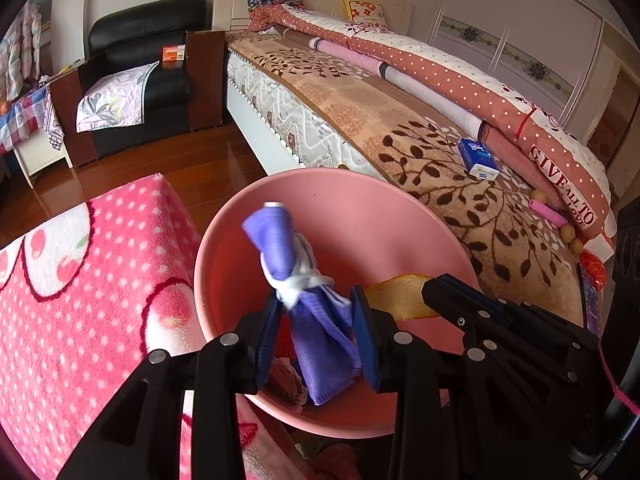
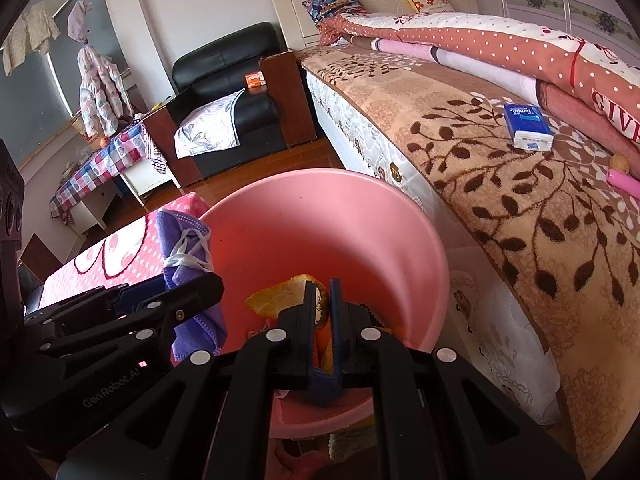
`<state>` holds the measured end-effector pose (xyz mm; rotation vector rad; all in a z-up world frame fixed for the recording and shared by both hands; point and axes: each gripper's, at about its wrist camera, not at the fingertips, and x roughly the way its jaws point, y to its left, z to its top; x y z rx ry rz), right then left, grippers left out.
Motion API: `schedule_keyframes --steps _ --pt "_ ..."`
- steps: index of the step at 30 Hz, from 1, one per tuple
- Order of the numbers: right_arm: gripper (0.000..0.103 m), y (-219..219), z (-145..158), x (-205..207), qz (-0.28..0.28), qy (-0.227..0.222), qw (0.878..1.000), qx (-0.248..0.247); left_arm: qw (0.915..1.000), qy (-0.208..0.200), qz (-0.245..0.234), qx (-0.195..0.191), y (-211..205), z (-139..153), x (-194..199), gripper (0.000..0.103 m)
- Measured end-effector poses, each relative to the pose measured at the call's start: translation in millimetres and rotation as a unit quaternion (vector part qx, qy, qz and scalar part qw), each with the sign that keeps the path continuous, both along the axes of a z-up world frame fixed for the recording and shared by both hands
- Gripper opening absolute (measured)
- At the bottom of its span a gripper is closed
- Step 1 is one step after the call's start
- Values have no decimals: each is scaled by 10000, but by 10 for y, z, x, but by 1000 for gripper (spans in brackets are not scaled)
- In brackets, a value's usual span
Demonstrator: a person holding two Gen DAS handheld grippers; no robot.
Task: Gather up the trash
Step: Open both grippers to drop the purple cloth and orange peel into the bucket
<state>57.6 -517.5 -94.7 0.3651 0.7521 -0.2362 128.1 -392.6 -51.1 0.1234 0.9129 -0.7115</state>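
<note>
A pink plastic bin [image 1: 360,200] stands between a pink dotted blanket and the bed; it also shows in the right wrist view [image 2: 360,216]. My left gripper [image 1: 318,304] is shut on a crumpled purple face mask [image 1: 276,240] with white straps and holds it over the bin's mouth; the mask also shows in the right wrist view [image 2: 182,236]. My right gripper [image 2: 322,286] is shut on an orange fruit peel [image 2: 280,296] and holds it inside the bin's rim; the peel also shows in the left wrist view [image 1: 400,296]. Some trash lies in the bin's bottom.
The bed [image 2: 520,184] on the right carries a blue tissue pack [image 1: 478,158], walnuts [image 1: 568,234], a pink tube [image 1: 548,212] and an orange wrapper [image 1: 594,266]. The pink dotted blanket [image 1: 80,280] lies left. A black armchair [image 1: 140,72] stands beyond on the wooden floor.
</note>
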Motion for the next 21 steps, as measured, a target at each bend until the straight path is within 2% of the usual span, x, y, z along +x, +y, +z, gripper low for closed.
schedule_keyframes --steps 2,5,7,10,13,21 --pt "8 -25 -28 12 9 62 9999 93 10000 -12 17 -27 17 11 6 47" --pt "12 -55 -51 3 9 60 9997 223 10000 -5 52 -33 29 20 21 51" --pt "24 -55 -54 -14 3 21 9997 243 9999 35 102 -69 54 27 39 52" --pt "32 -50 -39 -41 21 -53 9997 234 9998 60 170 -101 86 40 51 55" --pt "32 -47 -7 -84 13 -96 9996 259 9997 61 211 -129 132 74 52 58" --pt "32 11 133 -214 26 -278 9994 221 9989 15 371 -295 332 252 22 59"
